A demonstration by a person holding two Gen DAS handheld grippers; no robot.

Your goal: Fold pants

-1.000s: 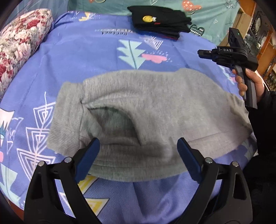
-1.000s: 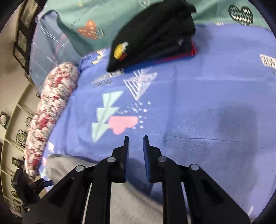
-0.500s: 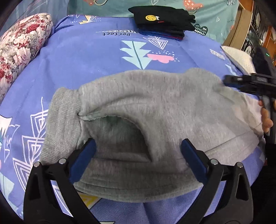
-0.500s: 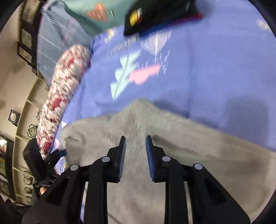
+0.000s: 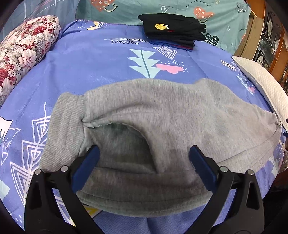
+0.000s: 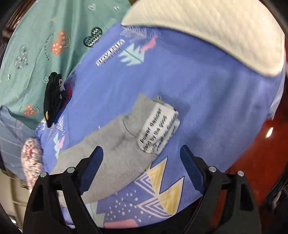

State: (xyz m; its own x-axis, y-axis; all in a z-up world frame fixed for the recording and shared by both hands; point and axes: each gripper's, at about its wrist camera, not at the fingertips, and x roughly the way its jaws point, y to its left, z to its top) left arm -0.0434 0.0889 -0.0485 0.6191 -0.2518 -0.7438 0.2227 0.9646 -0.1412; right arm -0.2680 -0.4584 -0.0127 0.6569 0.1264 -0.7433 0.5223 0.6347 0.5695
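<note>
Grey sweatpants (image 5: 162, 115) lie folded lengthwise across the blue patterned bedspread (image 5: 100, 59), ribbed waistband at the left. My left gripper (image 5: 144, 167) is open and empty, hovering over the near edge by the pocket opening. In the right wrist view my right gripper (image 6: 141, 168) is open and empty, just above the pants' leg end (image 6: 117, 144), where a white printed label patch (image 6: 158, 129) shows.
A stack of folded black clothes (image 5: 172, 32) sits at the far side, also in the right wrist view (image 6: 54, 102). A floral pillow (image 5: 23, 50) lies at the left. A white quilted pillow (image 5: 261, 86) lies at the right edge. Teal sheet (image 5: 162, 9) behind.
My right gripper has opened wide and swung from above the pants' middle to the leg end at the bed's right side. My left gripper has edged forward over the pants.
</note>
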